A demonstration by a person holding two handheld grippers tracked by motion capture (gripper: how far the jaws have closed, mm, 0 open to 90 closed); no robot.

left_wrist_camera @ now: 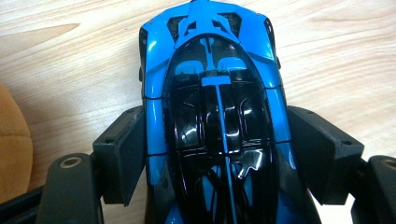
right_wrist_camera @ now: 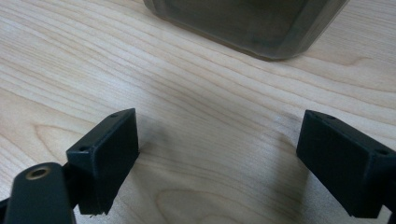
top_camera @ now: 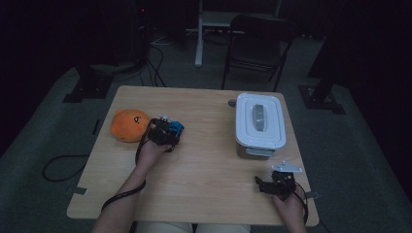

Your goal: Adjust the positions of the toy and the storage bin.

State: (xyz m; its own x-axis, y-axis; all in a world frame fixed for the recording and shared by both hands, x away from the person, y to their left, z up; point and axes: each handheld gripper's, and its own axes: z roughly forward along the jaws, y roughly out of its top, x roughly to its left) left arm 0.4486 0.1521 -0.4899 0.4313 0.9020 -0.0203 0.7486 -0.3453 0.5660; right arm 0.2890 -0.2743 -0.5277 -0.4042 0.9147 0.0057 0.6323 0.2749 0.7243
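A blue and black toy car lies on the wooden table, nose away from the left gripper's camera. My left gripper straddles its middle, and both black pads press against the car's sides. From above, the left gripper sits at the table's left with the car showing at its right side. My right gripper rests near the front right corner. Its jaws stand wide open over bare wood, nothing between them.
An orange plush toy lies just left of the car, its edge close to my left jaw. A grey container with a white lid stands at the right, its base ahead of my right gripper. A chair stands beyond the table.
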